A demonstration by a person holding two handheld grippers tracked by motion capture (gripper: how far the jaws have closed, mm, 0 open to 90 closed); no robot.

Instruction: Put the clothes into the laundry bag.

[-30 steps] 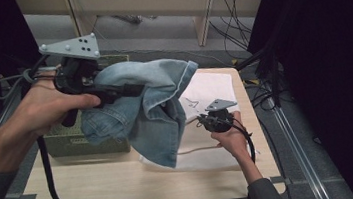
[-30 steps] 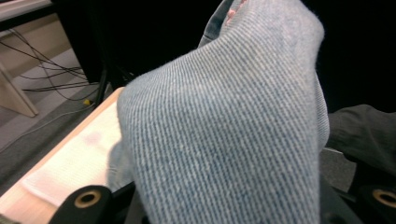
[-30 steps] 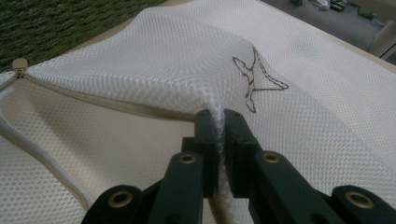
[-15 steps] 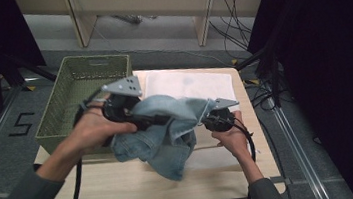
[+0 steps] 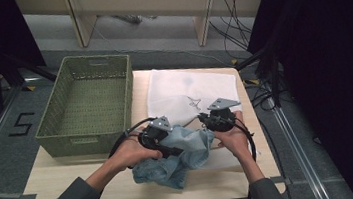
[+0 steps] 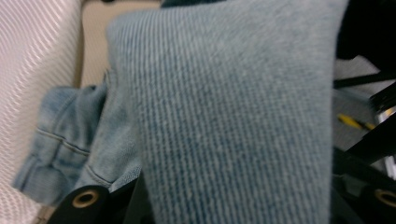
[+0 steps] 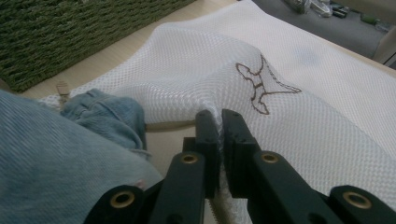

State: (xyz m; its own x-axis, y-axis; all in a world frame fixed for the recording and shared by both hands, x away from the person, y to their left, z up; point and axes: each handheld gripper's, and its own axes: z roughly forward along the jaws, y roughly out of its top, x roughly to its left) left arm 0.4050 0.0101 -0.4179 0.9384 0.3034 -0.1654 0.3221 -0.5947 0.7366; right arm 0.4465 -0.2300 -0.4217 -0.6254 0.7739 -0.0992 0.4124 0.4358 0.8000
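A light-blue denim garment (image 5: 183, 156) lies bunched on the table's front middle, and my left gripper (image 5: 176, 151) is shut on a fold of it. In the left gripper view the denim (image 6: 224, 116) drapes over both jaws and hides their tips. A white mesh bag (image 5: 183, 91) with a small brown mark lies flat behind it. My right gripper (image 5: 202, 120) is shut on the bag's near edge. In the right gripper view that gripper (image 7: 215, 116) pinches and lifts the mesh (image 7: 303, 116), with denim (image 7: 56, 163) close on its left.
A green woven basket (image 5: 84, 142) stands empty on the table's left side, just left of my left hand. The wooden table (image 5: 73, 179) shows bare along its front left. Cables and dark stands lie beyond the right edge.
My left hand has come down from above the basket with the denim, which now rests on the table beside the bag's near edge. The right gripper has kept its hold and place.
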